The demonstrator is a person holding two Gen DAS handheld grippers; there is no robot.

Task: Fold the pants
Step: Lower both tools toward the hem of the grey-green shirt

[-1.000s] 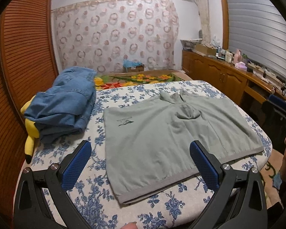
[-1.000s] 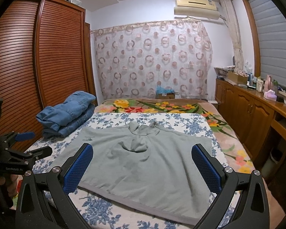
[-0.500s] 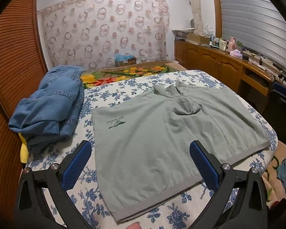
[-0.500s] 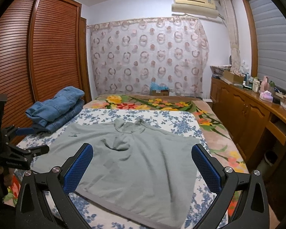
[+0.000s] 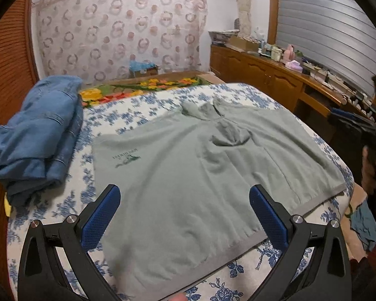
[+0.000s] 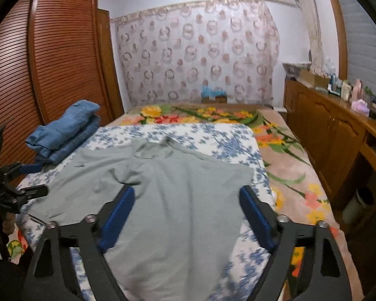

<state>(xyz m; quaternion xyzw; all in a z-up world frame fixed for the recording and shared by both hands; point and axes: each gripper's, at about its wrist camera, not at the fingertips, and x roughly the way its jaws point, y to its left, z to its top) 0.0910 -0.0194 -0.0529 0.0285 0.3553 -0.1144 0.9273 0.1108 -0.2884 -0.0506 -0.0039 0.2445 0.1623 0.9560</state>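
Grey-green pants (image 5: 188,175) lie spread flat on the blue-flowered bed sheet (image 5: 148,110), with the banded edge nearest me and a small dark logo on the left side. My left gripper (image 5: 185,193) hovers open over that near edge, nothing between its blue pads. In the right wrist view the pants (image 6: 175,188) fill the middle. My right gripper (image 6: 187,193) hangs over their right half; its jaws are closing, with cloth below them but not pinched. The left gripper (image 6: 20,190) also shows at the bed's left edge, and the right gripper (image 5: 358,125) at the far right.
Folded blue jeans (image 5: 37,135) are stacked at the bed's left side, over something yellow (image 5: 7,205). A louvred wooden wardrobe (image 6: 37,62) stands left. Low wooden cabinets (image 6: 325,130) with clutter line the right wall. A flowered blanket (image 6: 275,138) covers the bed's far and right parts.
Both grippers have come in closer over the pants, which now look larger. The right gripper's jaws have narrowed. The left gripper tipped further down.
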